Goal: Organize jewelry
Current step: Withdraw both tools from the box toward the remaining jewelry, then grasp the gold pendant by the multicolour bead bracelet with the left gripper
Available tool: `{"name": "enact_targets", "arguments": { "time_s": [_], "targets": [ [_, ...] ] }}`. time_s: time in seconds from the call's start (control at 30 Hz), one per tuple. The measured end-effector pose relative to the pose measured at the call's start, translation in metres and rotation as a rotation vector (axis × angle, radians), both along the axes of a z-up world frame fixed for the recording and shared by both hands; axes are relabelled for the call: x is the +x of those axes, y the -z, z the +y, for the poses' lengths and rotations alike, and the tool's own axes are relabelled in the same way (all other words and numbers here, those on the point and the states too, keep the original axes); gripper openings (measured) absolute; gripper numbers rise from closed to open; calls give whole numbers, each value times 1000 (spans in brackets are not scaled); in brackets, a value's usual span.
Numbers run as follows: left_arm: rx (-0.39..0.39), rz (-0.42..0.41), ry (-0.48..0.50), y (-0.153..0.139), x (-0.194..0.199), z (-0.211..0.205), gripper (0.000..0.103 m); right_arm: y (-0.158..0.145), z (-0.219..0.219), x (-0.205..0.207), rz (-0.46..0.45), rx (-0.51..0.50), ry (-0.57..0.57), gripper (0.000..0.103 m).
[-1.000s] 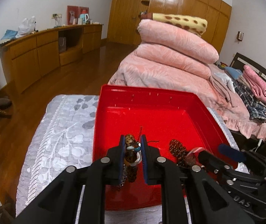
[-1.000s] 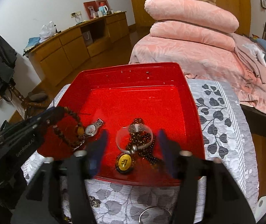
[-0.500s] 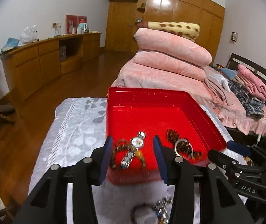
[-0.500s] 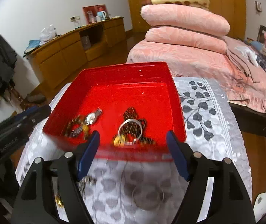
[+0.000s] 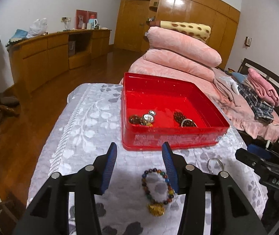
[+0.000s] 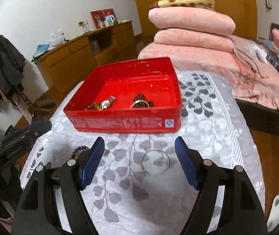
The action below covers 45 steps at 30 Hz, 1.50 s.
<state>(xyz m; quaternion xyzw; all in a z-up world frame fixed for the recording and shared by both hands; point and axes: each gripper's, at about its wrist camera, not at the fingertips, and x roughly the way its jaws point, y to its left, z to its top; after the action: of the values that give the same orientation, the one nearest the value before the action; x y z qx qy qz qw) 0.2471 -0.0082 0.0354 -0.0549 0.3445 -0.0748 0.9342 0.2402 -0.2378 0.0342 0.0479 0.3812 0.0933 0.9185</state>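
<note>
A red tray (image 5: 170, 141) (image 6: 119, 122) stands on a grey leaf-patterned cloth. Inside it lie a silver watch (image 5: 149, 117) (image 6: 106, 102) with a brown bead bracelet (image 5: 134, 119), and dark beads with a silver bangle (image 5: 186, 121) (image 6: 140, 102). My left gripper (image 5: 139, 163) is open and empty above the cloth, in front of the tray; a multicoloured bead bracelet with a gold charm (image 5: 158, 191) lies under its right finger. My right gripper (image 6: 139, 160) is open and empty over a silver bangle (image 6: 155, 161) (image 5: 214, 163) on the cloth.
A bed with stacked pink quilts (image 5: 180, 49) lies behind the table. A wooden sideboard (image 5: 51, 56) lines the left wall. The table's edges drop to a wooden floor (image 5: 18, 137) on the left. More beads (image 6: 80, 150) lie near the right gripper's left finger.
My left gripper let go of the watch and bracelet in the tray and opened. Both grippers pulled back from the tray to over the cloth in front of it.
</note>
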Motion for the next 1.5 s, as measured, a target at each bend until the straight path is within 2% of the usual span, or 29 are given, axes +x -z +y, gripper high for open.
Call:
{"name": "enact_targets", "arguments": {
  "time_s": [0.2,0.37,0.47,0.8,1.0,1.3,1.33,1.37,1.4,1.5],
  "targets": [
    [31,56,16,23,-13,-7,47,16,-3,-8,22,-35,13,71],
    [65,95,20,42,-19,-9,47,44,-5,-11,89,-52,0,62],
    [66,117,20,50,-23,-7,47,54,-8,-12,113,-53,11,62],
    [52,165,79,67,-44,-19,48,72,-7,-10,148,-64,7,62],
    [33,177,90,66,-44,-24,47,71,-6,-12,143,-65,3,62],
    [55,174,82,69,-38,-34,47,71,-6,-14,142,-55,3,62],
    [63,172,82,70,-38,-36,43,71,-6,-14,142,-55,3,62],
    [71,166,74,71,-38,-37,31,71,-6,-13,142,-54,3,62],
    [60,167,80,71,-38,-36,26,71,-6,-13,142,-53,4,62],
    [28,167,85,72,-38,-32,25,71,-6,-13,141,-43,5,63]
  ]
}}
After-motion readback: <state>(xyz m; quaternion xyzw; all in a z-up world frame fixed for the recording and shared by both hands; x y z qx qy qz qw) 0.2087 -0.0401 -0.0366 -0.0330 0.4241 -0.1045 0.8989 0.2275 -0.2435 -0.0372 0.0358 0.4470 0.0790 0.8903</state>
